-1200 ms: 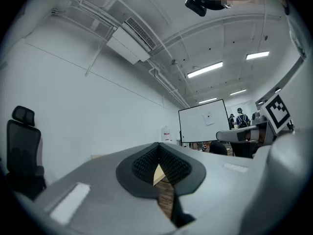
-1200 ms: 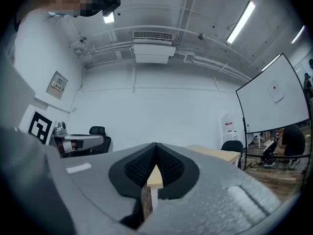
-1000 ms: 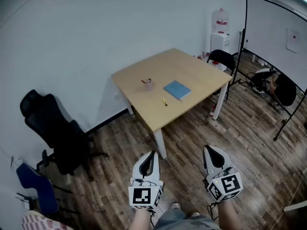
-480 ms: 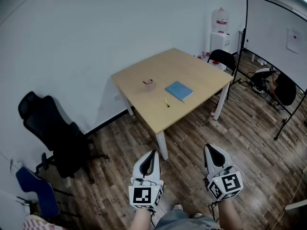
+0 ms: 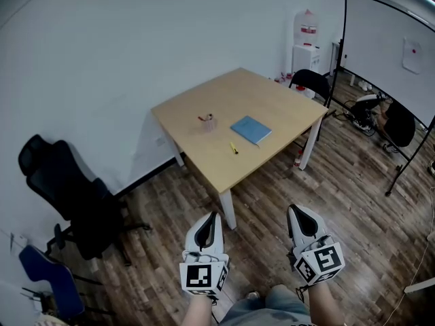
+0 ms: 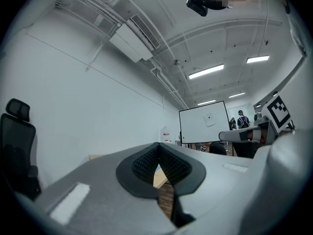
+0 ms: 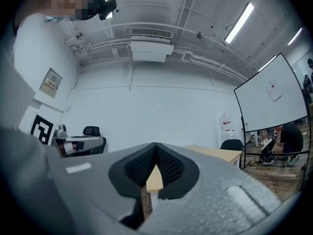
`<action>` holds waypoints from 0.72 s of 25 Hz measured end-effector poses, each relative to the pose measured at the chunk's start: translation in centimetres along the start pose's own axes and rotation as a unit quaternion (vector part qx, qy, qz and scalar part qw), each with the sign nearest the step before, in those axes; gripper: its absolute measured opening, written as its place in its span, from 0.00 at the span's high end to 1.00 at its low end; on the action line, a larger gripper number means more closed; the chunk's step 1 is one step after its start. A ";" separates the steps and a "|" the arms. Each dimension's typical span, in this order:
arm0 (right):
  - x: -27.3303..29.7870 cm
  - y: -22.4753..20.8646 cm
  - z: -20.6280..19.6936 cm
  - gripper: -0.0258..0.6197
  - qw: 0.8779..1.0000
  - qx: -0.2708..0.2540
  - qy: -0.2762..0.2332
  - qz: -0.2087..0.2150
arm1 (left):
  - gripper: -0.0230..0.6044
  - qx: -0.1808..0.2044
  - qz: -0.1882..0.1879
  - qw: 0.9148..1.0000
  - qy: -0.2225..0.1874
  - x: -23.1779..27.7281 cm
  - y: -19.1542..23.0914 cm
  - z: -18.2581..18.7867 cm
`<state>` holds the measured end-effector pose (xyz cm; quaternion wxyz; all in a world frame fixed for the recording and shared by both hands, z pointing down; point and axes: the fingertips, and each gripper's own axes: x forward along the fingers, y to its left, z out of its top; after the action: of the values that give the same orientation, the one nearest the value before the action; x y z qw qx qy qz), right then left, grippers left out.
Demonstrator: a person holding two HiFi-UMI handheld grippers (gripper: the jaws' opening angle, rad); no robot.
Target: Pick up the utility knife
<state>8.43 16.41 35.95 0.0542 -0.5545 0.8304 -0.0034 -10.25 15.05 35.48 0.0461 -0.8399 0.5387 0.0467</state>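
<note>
The utility knife [image 5: 233, 147], small and yellow, lies near the front edge of the light wooden table [image 5: 272, 100], well ahead of both grippers. A blue notebook [image 5: 250, 129] lies just right of it, and a small cup with pens [image 5: 209, 120] stands to its left. My left gripper [image 5: 213, 215] and right gripper [image 5: 297, 210] are held side by side over the floor, short of the table, pointing at it. In the left gripper view, the left gripper [image 6: 158, 148] has its jaws together and empty. The right gripper [image 7: 155, 146] is likewise shut on nothing.
A black office chair [image 5: 64, 189] stands left of the table and a blue chair [image 5: 47, 277] at the lower left. Behind the table are a black chair [image 5: 312, 83] and a water dispenser [image 5: 307, 36]. A whiteboard on a stand [image 5: 387, 39] is at the right. The floor is wood.
The table and knife have shifted slightly left in the head view as I move across the floor. Both grippers keep their places in the view and stay shut.
</note>
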 end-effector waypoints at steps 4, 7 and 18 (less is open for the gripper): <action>0.9 -0.9 -0.3 0.96 1.000 0.001 0.001 -0.003 | 0.93 0.000 -0.010 1.000 0.004 1.3 -0.3 -0.8; 2.0 -1.9 -0.3 0.96 1.000 -0.004 0.004 -0.003 | 0.93 0.002 -0.009 1.000 0.007 2.6 -0.2 -1.2; 8.8 -6.7 0.0 0.96 1.000 -0.001 -0.004 0.024 | 0.93 0.005 0.023 1.000 0.001 9.7 1.3 -1.3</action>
<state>11.24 5.78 35.62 0.0566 -0.5346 0.8432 0.0008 -7.41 5.62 35.51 0.0487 -0.8272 0.5580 0.0444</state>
